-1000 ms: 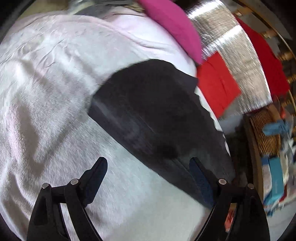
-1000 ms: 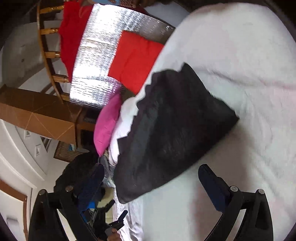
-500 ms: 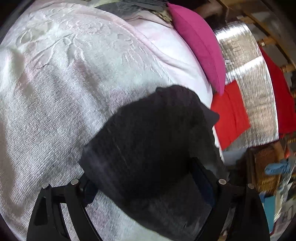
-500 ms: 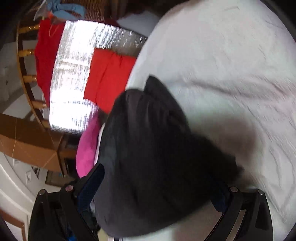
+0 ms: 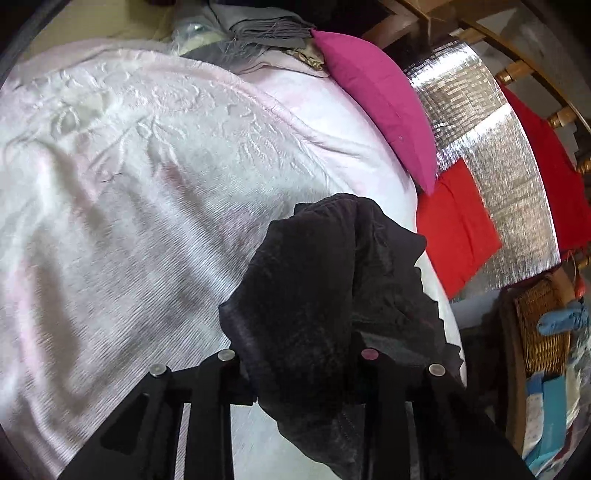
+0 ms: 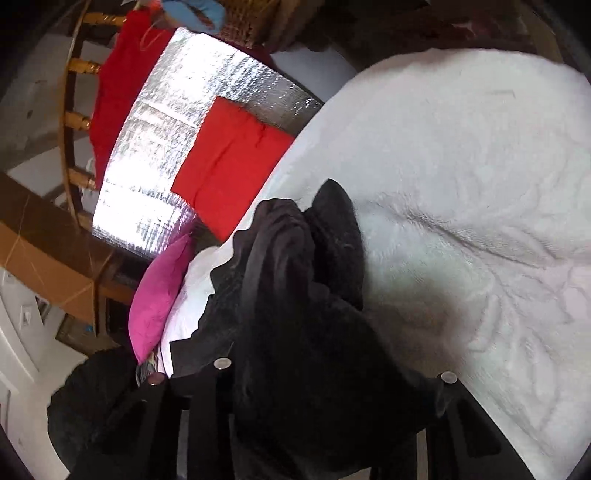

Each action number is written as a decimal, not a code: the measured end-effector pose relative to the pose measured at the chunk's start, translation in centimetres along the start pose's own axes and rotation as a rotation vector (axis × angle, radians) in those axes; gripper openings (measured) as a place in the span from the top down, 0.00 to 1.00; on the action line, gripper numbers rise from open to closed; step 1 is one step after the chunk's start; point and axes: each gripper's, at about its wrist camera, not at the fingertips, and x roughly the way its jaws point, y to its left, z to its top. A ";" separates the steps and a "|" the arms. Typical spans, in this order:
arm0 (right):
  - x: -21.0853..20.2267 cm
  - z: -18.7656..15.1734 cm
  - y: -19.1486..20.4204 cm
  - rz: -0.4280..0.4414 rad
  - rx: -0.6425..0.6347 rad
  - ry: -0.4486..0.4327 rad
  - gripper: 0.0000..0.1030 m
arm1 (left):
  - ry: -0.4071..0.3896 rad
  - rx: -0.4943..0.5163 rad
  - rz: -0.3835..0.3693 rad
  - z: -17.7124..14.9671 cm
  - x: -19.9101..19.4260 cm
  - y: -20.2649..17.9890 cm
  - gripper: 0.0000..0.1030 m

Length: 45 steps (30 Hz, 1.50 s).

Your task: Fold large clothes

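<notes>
A black piece of clothing [image 5: 314, 295] was bunched up on a bed with a pale pink blanket [image 5: 129, 203], close to the edge of the bed. The left gripper [image 5: 299, 354] was closing on it, and the black cloth sat right between its two arms and spilled over them. The tips were hidden under the cloth, so it was hard to see them, but the cloth was squeezed into a thick fold there and looked pinched. The right gripper [image 6: 332, 369] was closing too, with the same black cloth [image 6: 295, 314] heaped between its arms and covering the tips. The cloth was gathered there as well and looked pinched. A bright pink pillow [image 5: 380, 103] lay at the far edge of the bed, past the black cloth. Beside the bed there was a shiny silver sheet [image 5: 491, 166] with a red cloth [image 5: 454, 225] lying on it. Another red cloth [image 5: 546, 162] hung over a wooden rail [image 5: 517, 70] behind it. A woven basket [image 5: 539, 325] stood low at the side of the bed. Some grey folded cloth [image 5: 258, 26] lay at the head of the bed.
</notes>
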 end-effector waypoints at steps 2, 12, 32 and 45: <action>-1.4 -0.3 -0.4 -0.006 -0.014 0.025 0.63 | 0.008 0.052 0.011 -1.0 -1.4 0.4 0.70; -8.5 -4.9 -4.5 -0.049 -0.022 0.126 0.63 | 0.043 0.338 0.122 -7.7 -7.0 3.3 0.67; -18.5 -6.0 -1.5 -0.044 -0.244 0.134 0.29 | -0.244 0.706 0.325 -11.5 -18.1 1.1 0.38; -9.7 -3.8 7.9 0.026 -0.376 0.143 0.29 | -0.239 0.801 0.352 -11.4 -13.7 -3.1 0.38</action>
